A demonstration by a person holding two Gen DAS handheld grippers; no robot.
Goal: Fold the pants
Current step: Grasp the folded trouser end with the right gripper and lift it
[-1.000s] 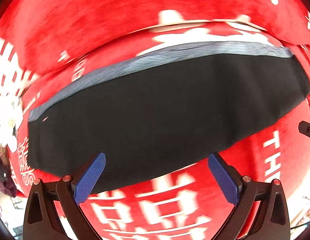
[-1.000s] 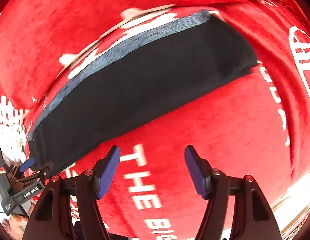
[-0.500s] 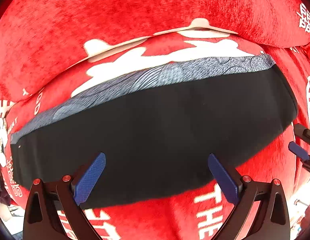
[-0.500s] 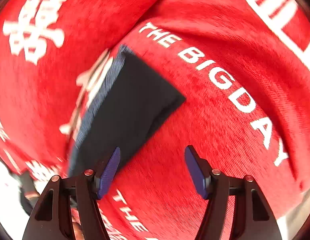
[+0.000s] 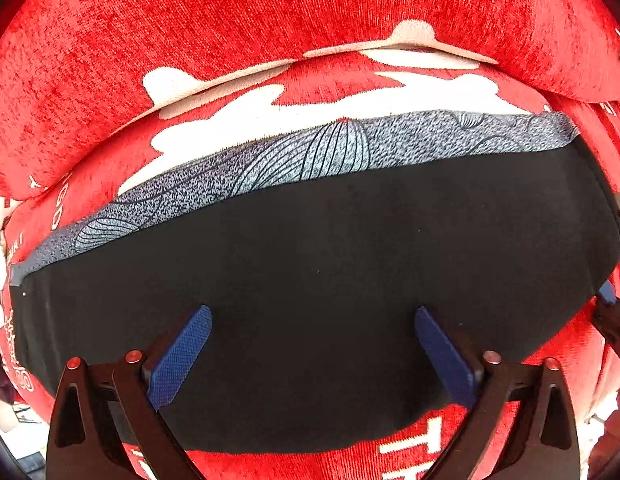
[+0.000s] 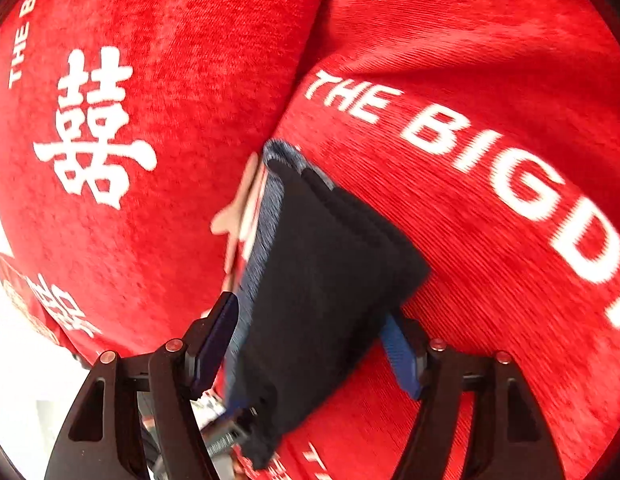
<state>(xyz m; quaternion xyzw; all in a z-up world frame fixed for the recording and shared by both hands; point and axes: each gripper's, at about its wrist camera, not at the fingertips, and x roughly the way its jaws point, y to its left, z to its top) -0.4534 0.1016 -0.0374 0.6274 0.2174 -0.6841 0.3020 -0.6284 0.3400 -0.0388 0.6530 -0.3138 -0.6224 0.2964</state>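
Black folded pants (image 5: 318, 280) with a grey line-patterned band (image 5: 310, 156) along the far edge lie flat on a red plush cover printed with white characters and lettering (image 5: 270, 8); in the left wrist view they span nearly the full width of the frame; the surface beneath the cover cannot be identified.

Left hand-held gripper (image 5: 312, 354) points down over the near half of the pants; blue textured pads (image 5: 182, 354) stand wide apart with black cloth seen between them; jaws have just been closing a little, nothing pinched; whether the tips touch the fabric cannot be told.

Right hand-held gripper (image 6: 310, 348) sits at the narrow end of the pants (image 6: 322, 280), seen end-on as a layered stack; that end lies between its two fingers; jaws have just been opening slightly; pads appear beside the cloth edges, contact not clear, view blurred.

White "THE BIGD" lettering (image 6: 470, 148) runs across the cover beside the pants' end; the right gripper's tip (image 5: 614, 312) shows at the right edge of the left wrist view.
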